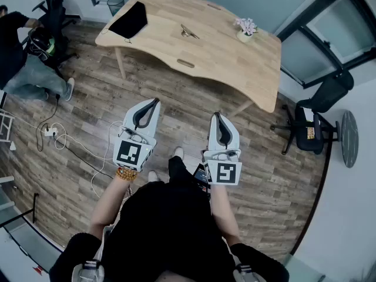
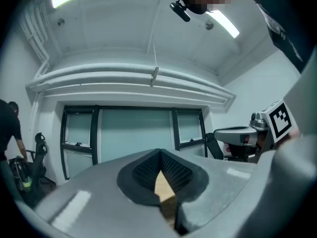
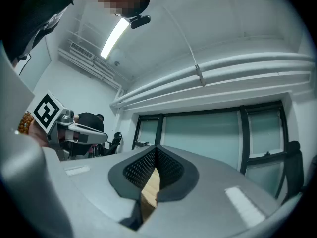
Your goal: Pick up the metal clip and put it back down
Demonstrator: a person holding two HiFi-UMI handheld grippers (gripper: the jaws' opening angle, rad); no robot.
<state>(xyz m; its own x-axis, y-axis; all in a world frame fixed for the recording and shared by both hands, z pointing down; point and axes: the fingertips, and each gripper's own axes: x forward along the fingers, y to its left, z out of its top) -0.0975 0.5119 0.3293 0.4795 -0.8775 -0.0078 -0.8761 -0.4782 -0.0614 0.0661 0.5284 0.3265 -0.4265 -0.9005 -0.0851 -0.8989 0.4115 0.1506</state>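
Left gripper (image 1: 154,102), right gripper (image 1: 217,116), fingers together, well apart from presumed metal clip (image 1: 188,33)

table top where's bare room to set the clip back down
Widest bare wood: the right end of the table, in front of the flower pot, and the near strip in front of the metal clip. A smaller gap lies between clip and black pad. That pad fills the left end.
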